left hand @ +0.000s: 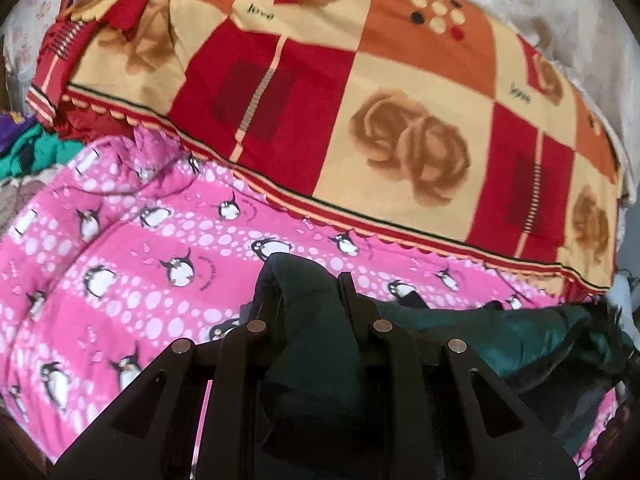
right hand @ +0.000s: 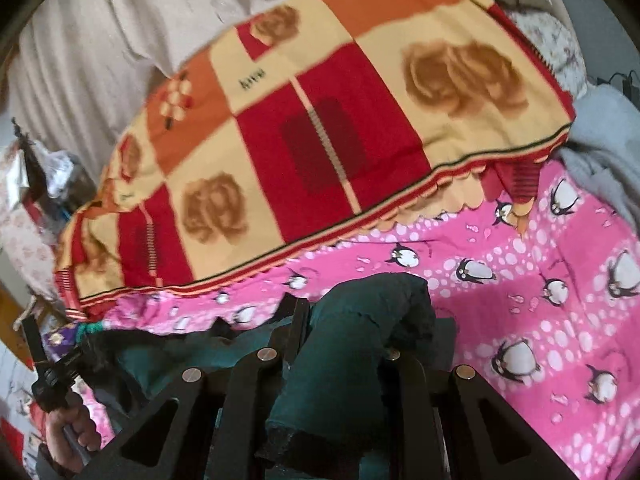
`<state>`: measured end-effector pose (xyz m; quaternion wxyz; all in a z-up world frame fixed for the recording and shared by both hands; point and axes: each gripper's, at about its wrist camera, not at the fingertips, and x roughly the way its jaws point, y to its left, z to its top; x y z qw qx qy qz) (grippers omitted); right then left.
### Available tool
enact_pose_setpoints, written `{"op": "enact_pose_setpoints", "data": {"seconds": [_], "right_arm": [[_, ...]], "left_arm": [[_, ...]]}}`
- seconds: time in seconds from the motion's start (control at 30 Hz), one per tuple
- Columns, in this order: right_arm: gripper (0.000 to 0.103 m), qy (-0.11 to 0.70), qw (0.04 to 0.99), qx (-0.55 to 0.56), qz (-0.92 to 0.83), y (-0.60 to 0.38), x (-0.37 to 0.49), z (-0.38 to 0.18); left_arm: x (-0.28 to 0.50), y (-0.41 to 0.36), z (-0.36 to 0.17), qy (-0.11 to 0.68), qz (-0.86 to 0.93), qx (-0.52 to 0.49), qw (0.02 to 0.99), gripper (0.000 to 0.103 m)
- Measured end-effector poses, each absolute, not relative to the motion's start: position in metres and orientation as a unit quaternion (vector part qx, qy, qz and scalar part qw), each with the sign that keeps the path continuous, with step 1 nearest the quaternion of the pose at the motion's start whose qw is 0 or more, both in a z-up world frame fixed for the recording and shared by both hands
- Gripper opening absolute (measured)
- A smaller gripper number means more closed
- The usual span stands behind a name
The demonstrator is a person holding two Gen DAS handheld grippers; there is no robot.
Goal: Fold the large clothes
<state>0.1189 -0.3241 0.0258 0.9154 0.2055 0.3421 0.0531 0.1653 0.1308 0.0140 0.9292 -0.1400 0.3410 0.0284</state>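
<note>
A: Where's the dark green garment [left hand: 500, 332] rn?

B: Lies on the pink penguin sheet [left hand: 132, 248] of the bed, near edge, w/ the red-orange rose blanket [left hand: 360, 92] beyond it. Long axis runs side to side, stretched btwn the two tools.

A: Left tool [left hand: 308, 280]?

B: Closed down on a bunched fold of the garment; cloth humps up btwn the fingers [left hand: 352, 292] and hangs back toward the cam. From there the rest trails off to the right across the sheet.

A: Right tool [right hand: 352, 300]?

B: Same deal, clamped on a thick wad of the green cloth [right hand: 344, 344]. In that view the garment runs off to the left, toward the person's left hand [right hand: 68, 428] on the other tool's handle.

A: Garment flat?

B: No, rumpled, lumpy at both gripped ends. Which end is collar or hem, can't tell.

A: Anything else?

B: Beige bedding [right hand: 104, 40] past the blanket; green and purple clothes pile [left hand: 24, 148] at far left.
</note>
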Motion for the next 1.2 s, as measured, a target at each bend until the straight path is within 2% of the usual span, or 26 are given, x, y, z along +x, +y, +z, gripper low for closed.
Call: {"op": "enact_pose_setpoints", "data": {"seconds": [0.27,0.37,0.5,0.6,0.63,0.7,0.73,0.77,0.9,1.1,1.13,1.2], "right_arm": [[0.016,0.383,0.898,0.211,0.052,-0.330,0.167,-0.038],[0.020,0.403,0.884,0.229,0.059,-0.333,0.181,-0.056],[0.022,0.410,0.876,0.248,0.061,-0.335,0.183,-0.064],[0.026,0.404,0.876,0.254,0.064,-0.337,0.179,-0.059],[0.028,0.404,0.876,0.256,0.064,-0.337,0.177,-0.057],[0.030,0.399,0.873,0.273,0.066,-0.342,0.172,-0.048],[0.033,0.391,0.871,0.288,0.071,-0.346,0.169,-0.043],[0.035,0.378,0.869,0.309,0.078,-0.351,0.165,-0.037],[0.042,0.336,0.863,0.365,0.093,-0.359,0.150,-0.020],[0.043,0.315,0.870,0.368,0.097,-0.354,0.142,-0.003],[0.045,0.307,0.868,0.376,0.107,-0.355,0.141,-0.001],[0.059,0.294,0.853,0.411,0.126,-0.363,0.139,-0.002]], "left_arm": [[0.203,0.136,-0.038,0.360,0.040,-0.167,0.917,0.019],[0.209,0.134,-0.047,0.371,0.041,-0.167,0.912,0.020],[0.211,0.130,-0.048,0.375,0.050,-0.158,0.912,0.021],[0.212,0.131,-0.045,0.387,0.044,-0.159,0.907,0.025],[0.211,0.133,-0.041,0.389,0.038,-0.163,0.906,0.029],[0.207,0.139,-0.034,0.381,0.029,-0.182,0.906,0.044],[0.203,0.144,-0.026,0.368,0.021,-0.197,0.909,0.070],[0.198,0.147,-0.019,0.352,0.024,-0.203,0.913,0.101],[0.176,0.152,0.013,0.278,0.033,-0.202,0.939,0.102],[0.173,0.133,0.023,0.270,-0.011,-0.188,0.944,0.103],[0.173,0.128,0.024,0.270,-0.013,-0.179,0.946,0.103],[0.175,0.120,0.026,0.267,-0.020,-0.170,0.948,0.103]]}}
